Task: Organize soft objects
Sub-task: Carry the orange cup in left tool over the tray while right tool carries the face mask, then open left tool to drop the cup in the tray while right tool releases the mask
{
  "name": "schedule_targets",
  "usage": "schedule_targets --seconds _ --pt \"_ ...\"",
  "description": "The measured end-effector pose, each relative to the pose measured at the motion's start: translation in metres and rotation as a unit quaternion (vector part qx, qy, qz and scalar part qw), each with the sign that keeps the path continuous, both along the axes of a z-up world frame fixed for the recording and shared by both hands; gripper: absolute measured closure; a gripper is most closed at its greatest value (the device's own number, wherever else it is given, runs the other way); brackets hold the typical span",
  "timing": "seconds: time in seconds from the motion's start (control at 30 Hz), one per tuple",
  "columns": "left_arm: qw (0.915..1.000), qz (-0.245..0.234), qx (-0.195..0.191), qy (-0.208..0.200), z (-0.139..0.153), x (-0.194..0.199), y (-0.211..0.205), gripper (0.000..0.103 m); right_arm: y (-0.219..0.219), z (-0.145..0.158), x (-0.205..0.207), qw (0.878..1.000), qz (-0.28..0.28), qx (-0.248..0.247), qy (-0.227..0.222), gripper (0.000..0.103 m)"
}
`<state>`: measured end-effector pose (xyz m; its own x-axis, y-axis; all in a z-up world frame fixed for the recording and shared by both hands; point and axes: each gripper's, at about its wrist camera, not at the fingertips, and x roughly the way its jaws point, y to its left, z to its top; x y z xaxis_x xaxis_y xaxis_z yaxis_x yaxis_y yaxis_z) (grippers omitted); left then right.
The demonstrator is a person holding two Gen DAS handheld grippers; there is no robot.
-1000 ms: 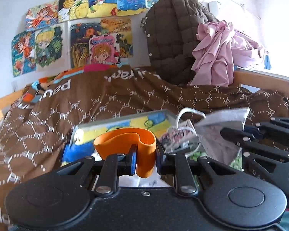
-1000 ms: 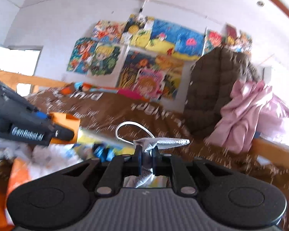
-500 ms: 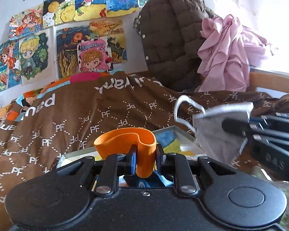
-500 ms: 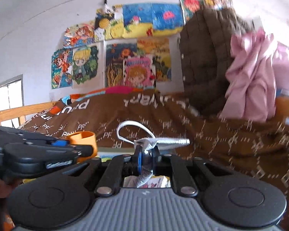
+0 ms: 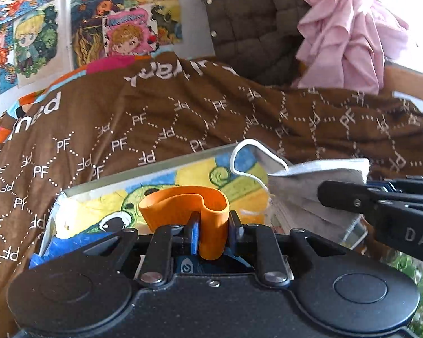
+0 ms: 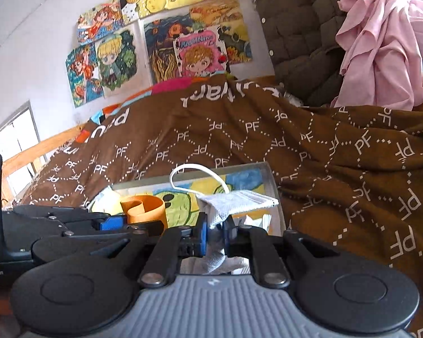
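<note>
Both tools have advanced over the box (image 5: 143, 173) on the bed: left tool (image 5: 211, 231) clamps orange band (image 5: 189, 205), right tool (image 6: 215, 232) clamps face mask (image 6: 237, 201); carry step, release inside likely next.

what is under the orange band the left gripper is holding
A clear box with a colourful cartoon drawing lies below the orange band. The left gripper hides the box's near part.

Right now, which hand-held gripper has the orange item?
The left hand-held gripper, shut on the orange band; the right hand-held gripper pinches the grey face mask.
</note>
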<state>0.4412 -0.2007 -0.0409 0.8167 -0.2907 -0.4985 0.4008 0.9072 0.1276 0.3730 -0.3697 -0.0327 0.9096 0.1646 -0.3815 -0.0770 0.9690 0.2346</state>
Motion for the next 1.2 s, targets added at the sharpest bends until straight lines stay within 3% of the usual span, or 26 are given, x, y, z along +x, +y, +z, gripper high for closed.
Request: schedule_targets --seconds 0.3,0.43,0.7,0.87,1.2 --pt "0.9998 -0.01 0.018 0.008 -0.01 -0.001 0.002 0.08 -0.004 -0.003 0.002 1.0 -0.002 0.018 0.013 0.086" --pt "0.9998 -0.011 0.008 0.012 -0.01 0.0 0.004 0.076 -0.007 -0.001 0.001 1.0 -0.006 0.025 0.006 0.082" --pt "0.9999 -0.007 -0.002 0.014 -0.004 -0.004 0.007 0.07 -0.01 0.003 -0.004 0.999 -0.011 0.026 -0.015 0.058" --pt "1.0 0.003 0.0 0.005 0.006 -0.01 0.014 0.068 -0.011 0.006 -0.006 0.999 -0.014 0.026 -0.016 0.052" --pt "0.9985 0.046 -0.023 -0.018 0.019 -0.04 0.037 0.047 -0.017 0.026 -0.037 0.998 -0.012 0.035 -0.042 0.032"
